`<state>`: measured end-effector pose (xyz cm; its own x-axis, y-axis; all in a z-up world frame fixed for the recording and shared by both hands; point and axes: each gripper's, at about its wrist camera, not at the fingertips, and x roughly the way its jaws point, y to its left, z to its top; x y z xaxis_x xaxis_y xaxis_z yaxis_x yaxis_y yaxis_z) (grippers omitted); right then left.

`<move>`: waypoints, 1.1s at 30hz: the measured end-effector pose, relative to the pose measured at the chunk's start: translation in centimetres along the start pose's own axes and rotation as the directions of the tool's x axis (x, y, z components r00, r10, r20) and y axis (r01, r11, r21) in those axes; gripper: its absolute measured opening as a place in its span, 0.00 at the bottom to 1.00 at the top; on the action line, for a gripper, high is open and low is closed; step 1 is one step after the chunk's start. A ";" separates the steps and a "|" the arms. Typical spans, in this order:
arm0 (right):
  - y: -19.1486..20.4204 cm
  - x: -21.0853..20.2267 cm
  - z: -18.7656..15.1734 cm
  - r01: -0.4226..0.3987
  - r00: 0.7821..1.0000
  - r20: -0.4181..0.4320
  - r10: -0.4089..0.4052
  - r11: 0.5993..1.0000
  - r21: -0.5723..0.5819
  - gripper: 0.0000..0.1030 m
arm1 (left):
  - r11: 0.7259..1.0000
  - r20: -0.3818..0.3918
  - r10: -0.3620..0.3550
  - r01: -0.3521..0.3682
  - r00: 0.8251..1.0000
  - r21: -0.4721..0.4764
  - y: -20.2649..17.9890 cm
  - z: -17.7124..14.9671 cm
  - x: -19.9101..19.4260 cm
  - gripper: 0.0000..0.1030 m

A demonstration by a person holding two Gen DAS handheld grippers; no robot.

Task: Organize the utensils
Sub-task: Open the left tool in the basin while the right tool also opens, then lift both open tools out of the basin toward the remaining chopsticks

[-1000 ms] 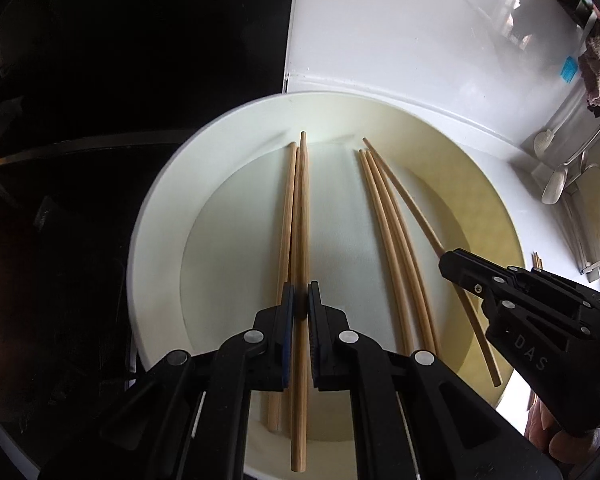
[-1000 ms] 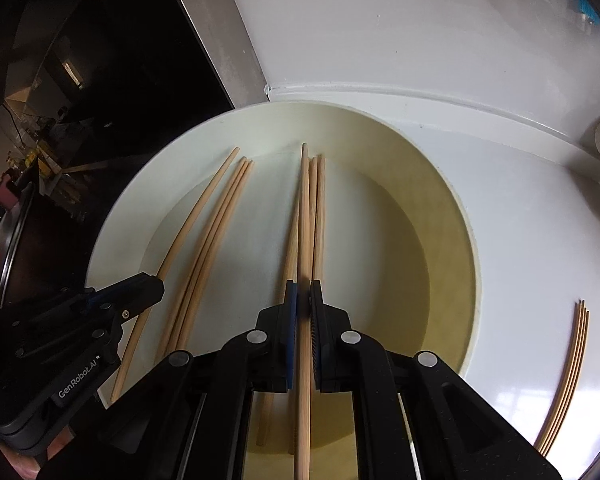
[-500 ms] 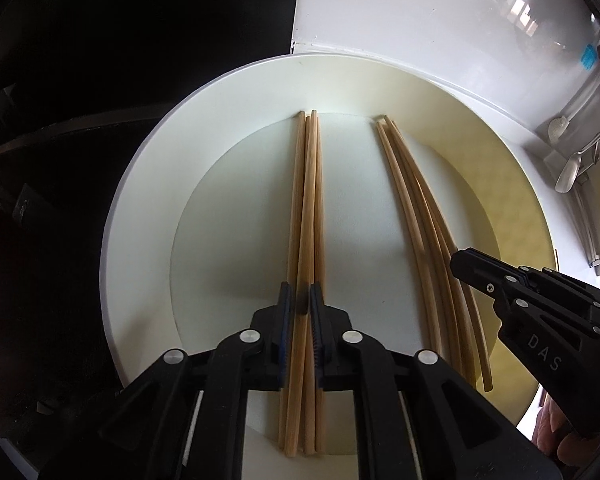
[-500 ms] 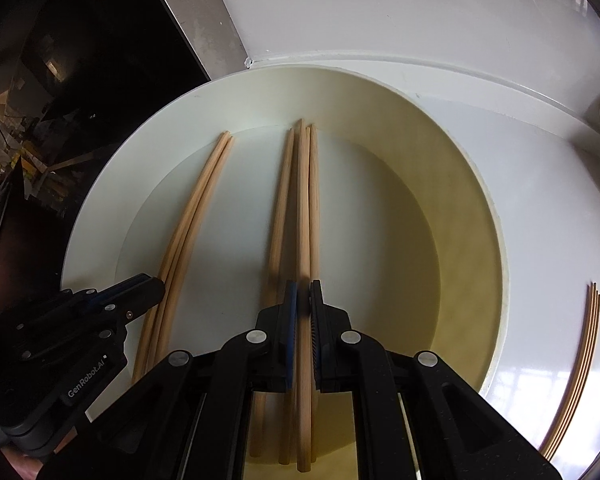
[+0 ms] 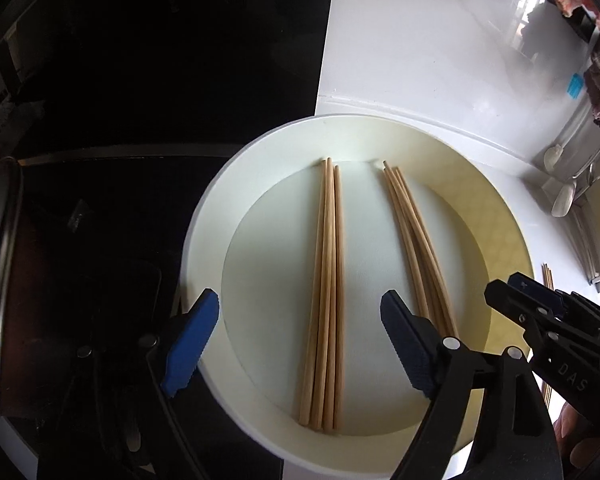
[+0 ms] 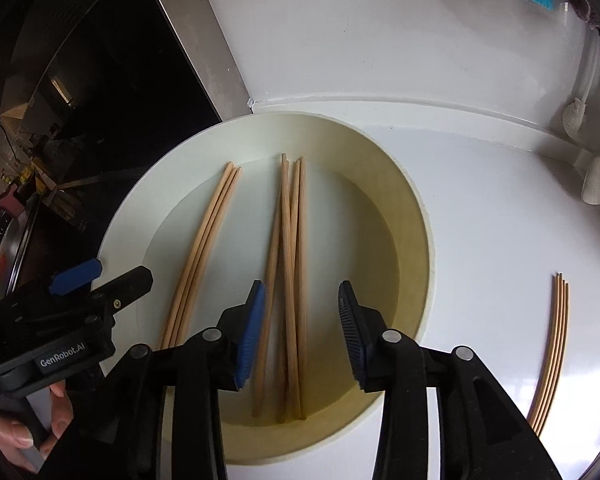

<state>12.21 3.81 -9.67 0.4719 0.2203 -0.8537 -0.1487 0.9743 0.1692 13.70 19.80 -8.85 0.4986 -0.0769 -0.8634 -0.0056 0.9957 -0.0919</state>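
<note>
A cream plate (image 5: 204, 240) holds two bundles of wooden chopsticks. In the left wrist view my left gripper (image 5: 300, 304) has its jaws opening wide, and the left bundle (image 5: 328, 280) lies loose on the plate between the blue pads, untouched. To its right lies the other bundle (image 5: 416, 248), with my right gripper (image 5: 508, 288) beside it. In the right wrist view my right gripper (image 6: 302, 292) is opening too, and its bundle (image 6: 290, 240) rests slightly splayed on the plate (image 6: 416, 216) between the pads. The left gripper (image 6: 112, 276) hovers by the left bundle (image 6: 204, 248).
More chopsticks (image 6: 552, 352) lie on the white counter right of the plate. White spoons (image 6: 598, 180) sit at the far right by a rack. A dark stovetop (image 5: 140, 80) borders the plate on the left. A person's fingers (image 6: 12, 436) hold the left gripper's handle.
Both grippers were shut on a chopstick bundle each; now both have opened and let go. The bundles lie free on the plate, and both grippers have drawn back a little.
</note>
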 end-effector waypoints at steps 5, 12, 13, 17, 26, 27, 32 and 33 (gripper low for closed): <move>-1.1 -2.0 -1.7 0.010 1.000 0.009 -0.010 1.000 0.022 0.41 | 1.000 0.020 -0.006 0.006 1.000 0.004 -0.3 -0.4 -1.7 0.82; -3.2 -4.9 -4.2 0.040 0.999 0.023 -0.042 0.997 0.059 0.46 | 0.999 0.046 -0.034 0.033 0.998 0.034 -1.5 -1.0 -3.9 0.83; -3.6 -5.2 -4.6 0.047 0.998 0.027 -0.049 0.996 0.069 0.47 | 0.998 0.047 -0.040 0.038 0.998 0.041 -1.8 -1.2 -4.2 0.83; -5.7 -7.2 -6.2 0.088 0.995 0.039 -0.093 0.989 0.123 0.50 | 0.994 0.046 -0.071 0.067 0.996 0.081 -3.7 -1.7 -4.8 0.83; -11.2 -10.8 -9.5 0.146 0.986 0.043 -0.158 0.965 0.216 0.53 | 0.985 0.035 -0.116 0.110 0.993 0.133 -9.3 -3.1 -5.5 0.86; -11.8 -11.2 -9.9 0.148 0.986 0.045 -0.162 0.963 0.224 0.53 | 0.984 0.035 -0.116 0.110 0.993 0.142 -10.2 -3.3 -5.6 0.86; -15.0 -13.2 -11.9 0.149 0.985 0.049 -0.165 0.960 0.239 0.54 | 0.982 0.050 -0.111 0.102 0.993 0.157 -14.3 -4.5 -6.8 0.86; -15.8 -13.6 -12.3 0.148 0.985 0.046 -0.164 0.960 0.237 0.54 | 0.983 0.054 -0.108 0.099 0.993 0.154 -15.2 -4.8 -7.1 0.86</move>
<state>-2.57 -15.18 -6.76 0.5297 0.0598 -0.8461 0.1335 0.9792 0.1527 6.04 5.00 -3.68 0.5420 -0.1812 -0.8206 0.1769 0.9792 -0.0994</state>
